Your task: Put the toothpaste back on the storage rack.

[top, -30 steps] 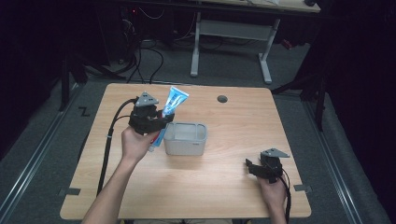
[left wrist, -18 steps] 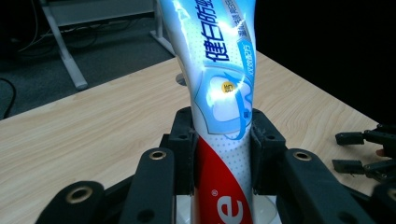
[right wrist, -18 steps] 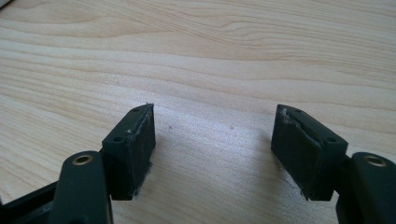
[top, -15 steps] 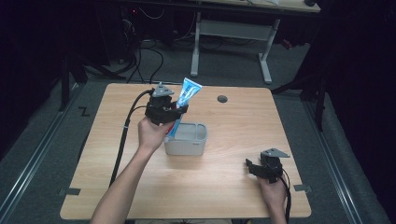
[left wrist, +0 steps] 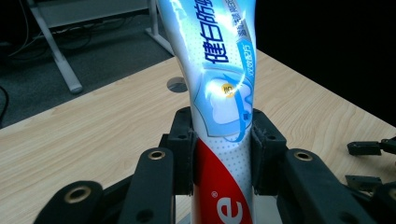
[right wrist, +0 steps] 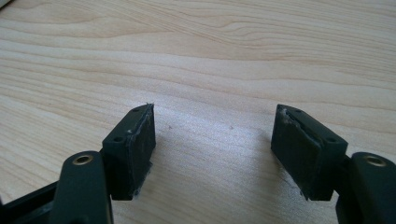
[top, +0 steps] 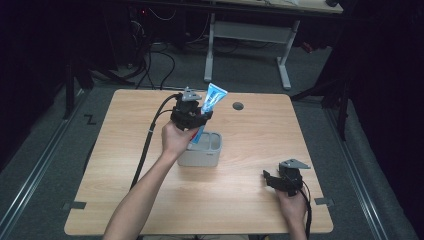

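A blue, white and red toothpaste tube (top: 210, 101) stands nearly upright in my left gripper (top: 196, 120), its flat blue end up and its red lower part just above a grey open box (top: 206, 156). In the left gripper view both black pads (left wrist: 184, 140) press on the tube (left wrist: 219, 84) from either side. My right gripper (top: 272, 179) rests low near the table's front right, its jaws spread wide. In the right gripper view its gripper (right wrist: 212, 149) has bare wood between its pads (right wrist: 135, 144).
The light wooden table (top: 125, 165) has a round cable hole (top: 238, 106) near its far edge. A black cable (top: 150, 135) trails from the left gripper over the table's left half. Desk legs and cables stand on the dark floor behind.
My left gripper has carried the toothpaste tube rightward, from left of the grey box to over its far rim. The right gripper has stayed put.
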